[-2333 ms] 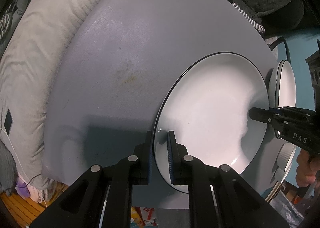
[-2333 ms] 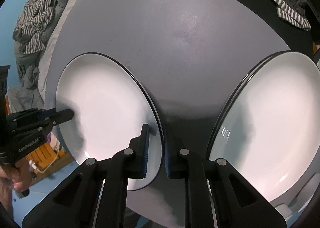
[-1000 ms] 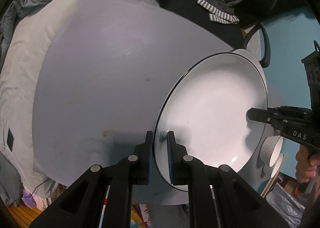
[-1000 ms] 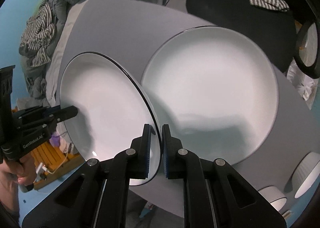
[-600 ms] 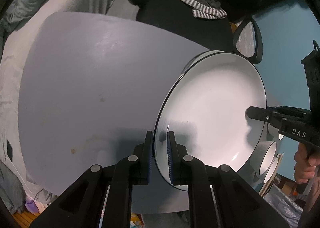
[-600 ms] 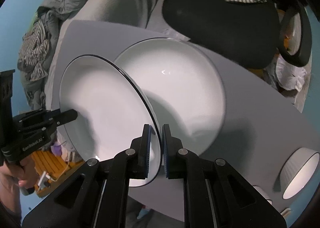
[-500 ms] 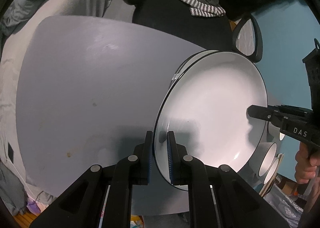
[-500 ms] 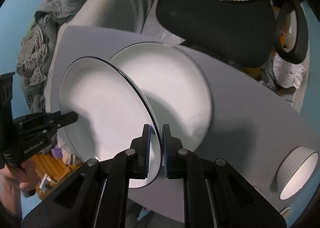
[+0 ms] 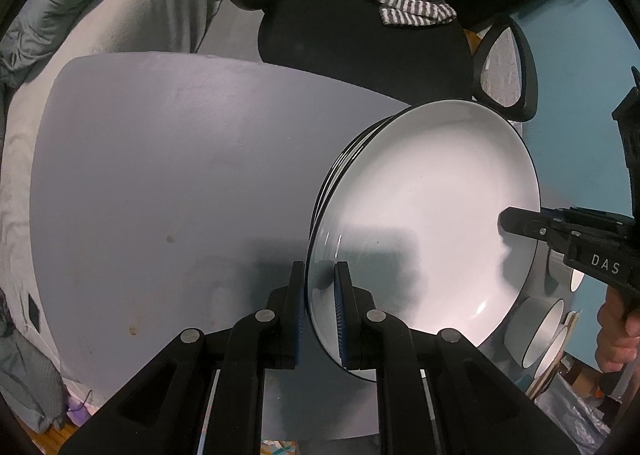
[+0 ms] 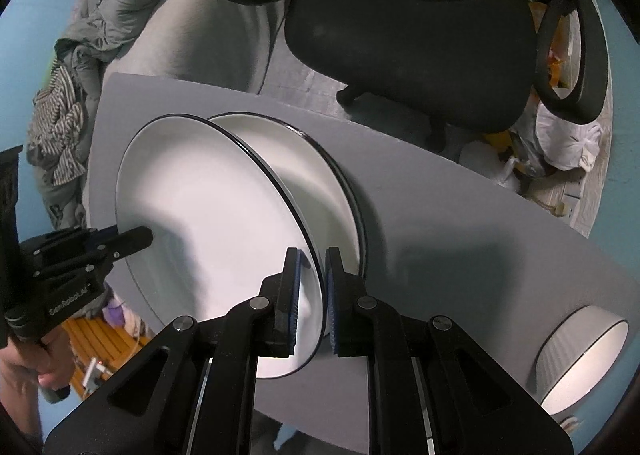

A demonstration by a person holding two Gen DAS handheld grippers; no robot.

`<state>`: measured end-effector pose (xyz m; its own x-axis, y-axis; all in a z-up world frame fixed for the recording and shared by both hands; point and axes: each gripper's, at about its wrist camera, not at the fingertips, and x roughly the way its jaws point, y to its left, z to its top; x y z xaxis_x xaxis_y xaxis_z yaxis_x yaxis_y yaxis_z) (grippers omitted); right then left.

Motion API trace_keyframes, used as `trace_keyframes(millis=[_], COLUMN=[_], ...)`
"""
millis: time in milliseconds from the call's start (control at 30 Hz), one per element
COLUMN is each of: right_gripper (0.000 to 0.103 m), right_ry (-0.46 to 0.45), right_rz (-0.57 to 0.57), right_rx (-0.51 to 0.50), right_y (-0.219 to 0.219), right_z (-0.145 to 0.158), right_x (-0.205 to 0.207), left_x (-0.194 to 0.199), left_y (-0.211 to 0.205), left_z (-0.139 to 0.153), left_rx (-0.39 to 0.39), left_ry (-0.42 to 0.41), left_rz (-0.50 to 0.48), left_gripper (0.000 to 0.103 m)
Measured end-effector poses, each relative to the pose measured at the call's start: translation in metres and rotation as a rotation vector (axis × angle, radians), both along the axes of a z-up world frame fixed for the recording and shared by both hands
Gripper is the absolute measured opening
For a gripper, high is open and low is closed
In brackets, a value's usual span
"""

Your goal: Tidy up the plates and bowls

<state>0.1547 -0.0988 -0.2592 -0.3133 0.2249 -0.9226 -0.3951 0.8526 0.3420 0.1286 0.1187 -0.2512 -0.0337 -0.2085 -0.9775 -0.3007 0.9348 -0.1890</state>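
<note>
A large white plate with a dark rim (image 9: 424, 223) (image 10: 208, 215) is held between both grippers, just above a stack of like plates (image 10: 320, 183) (image 9: 340, 171) on the grey table (image 9: 160, 183). My left gripper (image 9: 320, 307) is shut on its near rim. My right gripper (image 10: 311, 295) is shut on the opposite rim. The held plate covers most of the stack. White ribbed bowls (image 9: 536, 331) (image 10: 580, 359) stand to the right.
A black office chair (image 10: 408, 35) with a striped cloth stands beyond the table's far edge. Grey bedding (image 9: 100, 23) lies to the left. Bags and clutter (image 10: 560, 139) lie on the floor at the right.
Both grippers have carried the plate to the right, from bare table to over the stack. The bowls have come into view at the right.
</note>
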Motion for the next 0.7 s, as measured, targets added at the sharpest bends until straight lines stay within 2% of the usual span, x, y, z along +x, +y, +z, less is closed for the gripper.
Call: trace_keyframes(millis=[300,567,700], right_gripper=[0.013,0.012,0.016], right_ry=[0.037,0.039,0.036], right_rz=[-0.021,-0.018,-0.003], right_rx=[-0.02,-0.04,-0.069], right_y=[-0.003,0.001,0.005], right_z=[-0.015,-0.013,-0.013], right_x=[0.004,0.004,0.003], left_x=[0.004,0.007,0.006], left_y=[-0.009,-0.012,-0.016], left_z=[-0.007,-0.005,-0.004], left_rx=[0.032,0.04,0.066], left_ry=[0.038,0.043,0.043], left_rz=[-0.022,-0.034,-0.042], left_gripper=[0.013,0.013,0.015])
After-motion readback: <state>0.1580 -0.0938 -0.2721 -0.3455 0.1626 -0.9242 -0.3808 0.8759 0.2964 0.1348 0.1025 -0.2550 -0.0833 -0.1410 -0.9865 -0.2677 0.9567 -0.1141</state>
